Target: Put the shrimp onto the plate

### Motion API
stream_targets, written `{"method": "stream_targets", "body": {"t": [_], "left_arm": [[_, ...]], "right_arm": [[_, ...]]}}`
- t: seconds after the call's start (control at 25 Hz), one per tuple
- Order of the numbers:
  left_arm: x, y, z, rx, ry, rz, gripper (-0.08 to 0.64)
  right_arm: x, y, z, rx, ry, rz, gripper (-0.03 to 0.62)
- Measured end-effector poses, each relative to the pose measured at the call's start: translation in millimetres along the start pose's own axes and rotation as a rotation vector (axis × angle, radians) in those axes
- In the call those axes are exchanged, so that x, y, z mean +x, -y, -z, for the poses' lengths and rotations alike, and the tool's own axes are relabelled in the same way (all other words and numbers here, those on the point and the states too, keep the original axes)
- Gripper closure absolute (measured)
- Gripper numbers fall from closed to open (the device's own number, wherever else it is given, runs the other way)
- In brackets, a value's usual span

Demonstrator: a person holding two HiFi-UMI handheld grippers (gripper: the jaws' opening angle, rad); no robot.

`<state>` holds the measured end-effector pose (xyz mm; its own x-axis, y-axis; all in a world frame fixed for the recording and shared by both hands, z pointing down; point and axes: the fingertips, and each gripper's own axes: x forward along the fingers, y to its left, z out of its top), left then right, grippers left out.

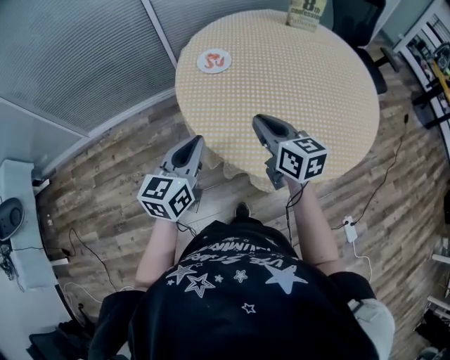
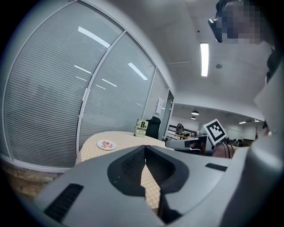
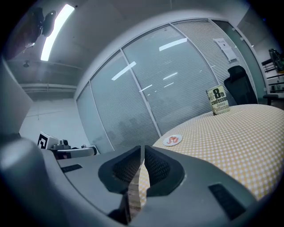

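The shrimp (image 1: 214, 60), judged light, soft, slippery and best pinched across its middle, is seen on the plate (image 1: 200, 65) at the far left of the table (image 1: 302, 77), apart from the left gripper (image 1: 193, 142) and right gripper (image 1: 262, 121), both closed on nothing.

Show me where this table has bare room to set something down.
Almost all the table is bare: the whole stretch between the plate at its far left edge, the book at the far rim, and the near edge. Nowhere is crowded.
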<state>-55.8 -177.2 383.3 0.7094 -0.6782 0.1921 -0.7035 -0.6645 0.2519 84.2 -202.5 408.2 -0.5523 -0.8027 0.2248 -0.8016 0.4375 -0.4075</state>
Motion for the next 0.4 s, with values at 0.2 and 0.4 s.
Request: {"method": "stream_targets", "body": {"t": [0.2, 0.4], "left_arm": [[-28.7, 3.6, -0.4, 0.009, 0.013, 0.015, 0.552], [-54.9, 18.2, 0.0, 0.026, 0.023, 0.043, 0.552]], "right_arm": [[-13.5, -25.7, 9.9, -0.014, 0.000, 0.011, 0.546], [-31.7, -46.9, 17.1, -0.016, 0.015, 0.030, 0.548]]}}
